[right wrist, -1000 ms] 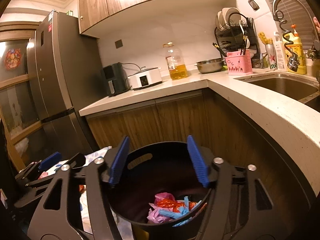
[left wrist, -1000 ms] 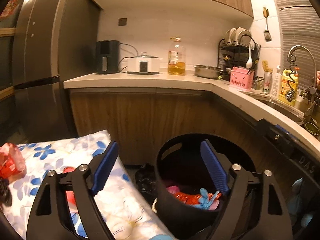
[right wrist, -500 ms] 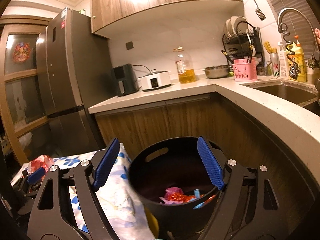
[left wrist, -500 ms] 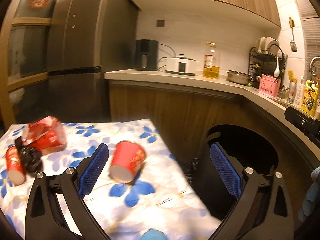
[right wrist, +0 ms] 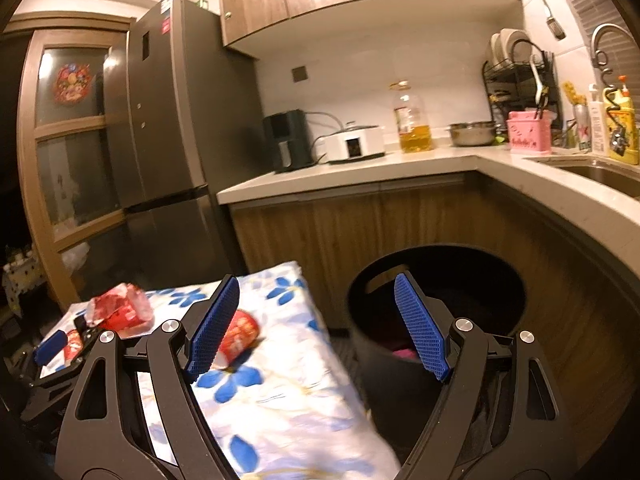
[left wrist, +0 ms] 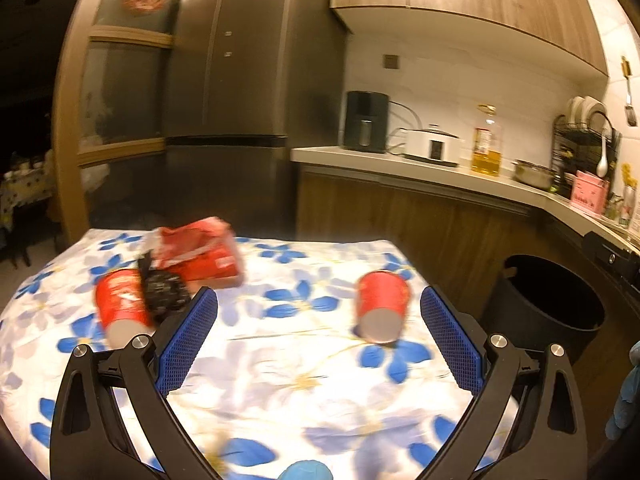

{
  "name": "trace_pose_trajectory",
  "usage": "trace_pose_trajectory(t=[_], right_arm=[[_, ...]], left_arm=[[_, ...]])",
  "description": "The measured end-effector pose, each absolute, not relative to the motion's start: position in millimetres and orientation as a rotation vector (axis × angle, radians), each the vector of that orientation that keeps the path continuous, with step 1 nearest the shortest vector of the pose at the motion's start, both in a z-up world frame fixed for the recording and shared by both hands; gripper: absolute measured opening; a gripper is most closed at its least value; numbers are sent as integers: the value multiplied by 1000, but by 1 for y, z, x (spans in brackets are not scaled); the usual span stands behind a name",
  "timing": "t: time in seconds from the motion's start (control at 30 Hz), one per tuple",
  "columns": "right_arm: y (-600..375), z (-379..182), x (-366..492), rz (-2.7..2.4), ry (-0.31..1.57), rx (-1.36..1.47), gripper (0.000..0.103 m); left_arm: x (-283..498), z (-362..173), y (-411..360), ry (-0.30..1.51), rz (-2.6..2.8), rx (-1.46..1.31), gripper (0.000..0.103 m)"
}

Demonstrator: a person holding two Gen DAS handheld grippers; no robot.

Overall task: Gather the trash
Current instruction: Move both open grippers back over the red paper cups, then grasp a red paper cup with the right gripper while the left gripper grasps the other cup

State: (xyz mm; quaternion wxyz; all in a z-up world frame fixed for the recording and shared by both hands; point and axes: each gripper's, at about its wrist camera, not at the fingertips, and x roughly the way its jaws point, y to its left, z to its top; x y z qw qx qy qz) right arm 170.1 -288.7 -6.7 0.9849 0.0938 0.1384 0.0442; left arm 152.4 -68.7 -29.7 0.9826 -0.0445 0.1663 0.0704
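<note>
Both grippers are empty. The left gripper (left wrist: 316,334) stands spread wide above the flowered table (left wrist: 280,392), nothing between its blue pads; its jaws have just been opening. A red cup (left wrist: 382,306) lies on its side right of centre in the left view, mouth toward the camera, just ahead of the right pad (likely the next pick, hence the wide spread). A second red cup (left wrist: 120,306), a black crumpled wrapper (left wrist: 164,290) and a torn red carton (left wrist: 200,250) sit clustered at centre left. The right gripper (right wrist: 316,326), jaws likewise just widened and released, hangs near the black bin (right wrist: 436,320) at lower right, which already holds some trash.
</note>
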Motion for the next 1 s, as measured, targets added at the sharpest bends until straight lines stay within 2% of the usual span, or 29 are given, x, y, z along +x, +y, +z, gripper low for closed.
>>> trace_pose_trajectory(t=[0.53, 1.0], right_arm=[[-193, -57, 233, 172, 461, 194, 79], [-158, -95, 297, 146, 588, 158, 79]], left_arm=[[129, -47, 33, 342, 337, -157, 97], [141, -60, 72, 362, 407, -193, 97]])
